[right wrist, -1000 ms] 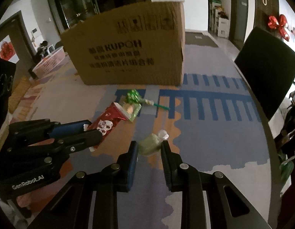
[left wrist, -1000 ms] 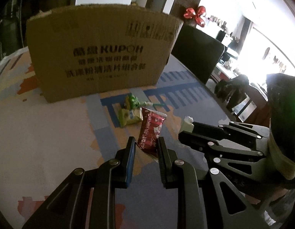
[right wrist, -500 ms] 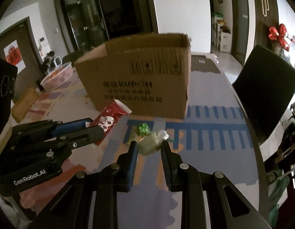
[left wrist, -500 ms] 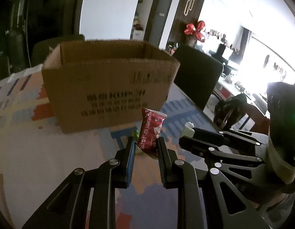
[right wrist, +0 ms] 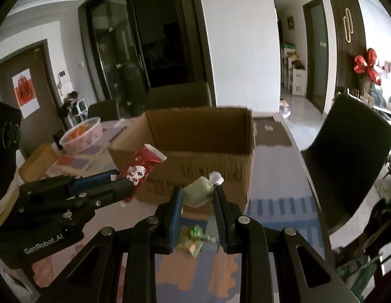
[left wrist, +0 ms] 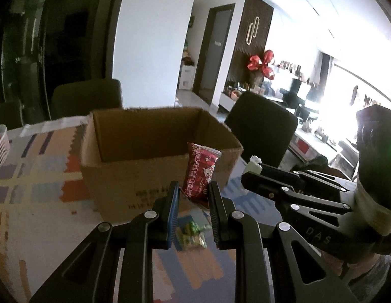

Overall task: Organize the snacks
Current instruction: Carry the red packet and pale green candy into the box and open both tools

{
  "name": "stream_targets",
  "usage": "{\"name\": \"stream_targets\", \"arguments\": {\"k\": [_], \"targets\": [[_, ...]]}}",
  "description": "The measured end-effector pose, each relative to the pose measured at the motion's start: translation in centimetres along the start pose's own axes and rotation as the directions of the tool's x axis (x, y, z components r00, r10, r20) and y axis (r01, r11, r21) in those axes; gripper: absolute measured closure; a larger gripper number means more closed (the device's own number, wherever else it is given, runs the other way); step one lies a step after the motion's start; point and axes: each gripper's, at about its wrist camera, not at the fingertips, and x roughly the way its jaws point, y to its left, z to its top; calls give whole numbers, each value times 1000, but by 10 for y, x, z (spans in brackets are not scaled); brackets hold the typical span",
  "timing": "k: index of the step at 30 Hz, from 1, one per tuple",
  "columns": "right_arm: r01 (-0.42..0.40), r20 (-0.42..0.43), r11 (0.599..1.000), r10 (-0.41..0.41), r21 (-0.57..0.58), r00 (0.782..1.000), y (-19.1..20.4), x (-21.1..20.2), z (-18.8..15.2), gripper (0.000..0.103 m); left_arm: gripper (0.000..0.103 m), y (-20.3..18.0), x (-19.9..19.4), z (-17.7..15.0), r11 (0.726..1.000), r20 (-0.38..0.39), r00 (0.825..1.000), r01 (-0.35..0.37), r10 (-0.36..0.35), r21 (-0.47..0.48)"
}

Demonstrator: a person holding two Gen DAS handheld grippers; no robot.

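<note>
My left gripper (left wrist: 192, 192) is shut on a red snack packet (left wrist: 201, 174) and holds it up in front of the open cardboard box (left wrist: 134, 174). My right gripper (right wrist: 198, 197) is shut on a pale green snack packet (right wrist: 198, 193), also raised before the box (right wrist: 220, 171). The left gripper and red packet (right wrist: 141, 169) show at the left of the right wrist view. The right gripper's fingers (left wrist: 271, 176) show at the right of the left wrist view. Green wrapped snacks (left wrist: 192, 234) lie on the table below; they also show in the right wrist view (right wrist: 195, 240).
The patterned tablecloth (left wrist: 38, 202) covers the table. A pink basket (right wrist: 81, 136) with orange items stands at the far left. Dark chairs stand behind the box (left wrist: 86, 96) and at the right (right wrist: 347, 156).
Both grippers have risen from the table with their packets, from level with the box's base to near its rim. The box's open top has come into view.
</note>
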Motion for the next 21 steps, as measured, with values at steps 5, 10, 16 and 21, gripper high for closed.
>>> {"name": "stream_targets", "arguments": {"k": [5, 10, 16, 21], "targets": [[-12, 33, 1000, 12, -5, 999, 1, 1, 21, 77, 80, 7, -1, 18, 1000, 36, 999, -16, 16, -4], [-13, 58, 1000, 13, -13, 998, -1, 7, 42, 77, 80, 17, 4, 30, 1000, 48, 998, -26, 27, -15], [-3, 73, 999, 5, -34, 997, 0, 20, 62, 77, 80, 28, 12, 45, 998, 54, 997, -54, 55, -17], [0, 66, 999, 3, -45, 998, -1, 34, 73, 77, 80, 39, 24, 56, 997, 47, 996, -72, 74, -32]]}}
